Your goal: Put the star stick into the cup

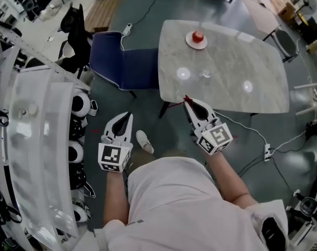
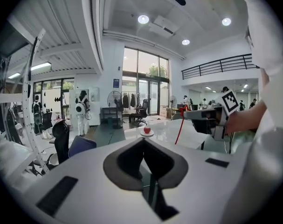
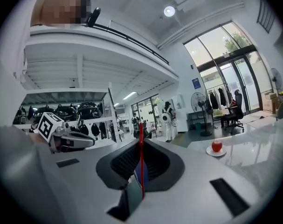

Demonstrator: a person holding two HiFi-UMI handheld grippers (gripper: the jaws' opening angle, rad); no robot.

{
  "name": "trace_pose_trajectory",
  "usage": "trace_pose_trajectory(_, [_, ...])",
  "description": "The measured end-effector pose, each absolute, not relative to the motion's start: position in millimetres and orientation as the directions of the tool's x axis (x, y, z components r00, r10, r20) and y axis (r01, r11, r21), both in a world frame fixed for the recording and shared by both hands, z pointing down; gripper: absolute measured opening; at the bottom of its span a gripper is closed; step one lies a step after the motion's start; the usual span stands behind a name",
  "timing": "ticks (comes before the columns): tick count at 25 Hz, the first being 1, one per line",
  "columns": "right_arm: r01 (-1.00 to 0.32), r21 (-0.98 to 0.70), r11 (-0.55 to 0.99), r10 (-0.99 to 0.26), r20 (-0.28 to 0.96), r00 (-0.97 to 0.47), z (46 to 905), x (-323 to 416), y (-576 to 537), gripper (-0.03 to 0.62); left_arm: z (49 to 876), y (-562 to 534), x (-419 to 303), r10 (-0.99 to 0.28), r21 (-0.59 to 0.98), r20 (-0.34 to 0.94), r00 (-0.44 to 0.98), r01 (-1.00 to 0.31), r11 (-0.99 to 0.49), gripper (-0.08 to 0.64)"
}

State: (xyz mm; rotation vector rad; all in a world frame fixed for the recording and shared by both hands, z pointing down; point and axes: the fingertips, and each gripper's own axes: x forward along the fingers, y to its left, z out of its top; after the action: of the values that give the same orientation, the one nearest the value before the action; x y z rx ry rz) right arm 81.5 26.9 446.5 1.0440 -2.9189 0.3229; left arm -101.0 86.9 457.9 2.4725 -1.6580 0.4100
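1. Right gripper [image 1: 188, 102]: held out ahead of the torso on a forward-reaching forearm, about level, its tips at the near edge of the tabletop [image 1: 236, 61]. Jaws clamped on the star stick [image 3: 141, 167].
2. Star stick: thin, red, pinched between the right gripper's pads and standing upright out of them. It is off the tabletop.
3. Left gripper [image 1: 128, 115]: lower left of the right one, over the floor, short of the tabletop, pointing ahead and slightly down. Jaws together, nothing between them.
4. Tabletop: marble. It carries a plate [image 1: 196, 43] with a red fruit [image 1: 198, 35] at the far side, and a small clear object [image 1: 205, 73] mid-surface, too faint to identify.
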Motion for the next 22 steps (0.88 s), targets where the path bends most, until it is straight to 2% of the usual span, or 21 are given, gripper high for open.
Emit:
trace_pose_trajectory(11, [-0.631,-0.164,0.758,-0.623,0.1,-0.775,435,-54,-39,0.026,459,23,-226,-0.868,0.004,0.3,0.397,-0.91,-0.415,0.002])
trace_pose_trajectory(22, [-0.625,-0.163,0.763,-0.621,0.085,-0.78,436,-90,-87,0.026,463,-31,-242,-0.843,0.002,0.315,0.437,-0.888,-0.46,0.002])
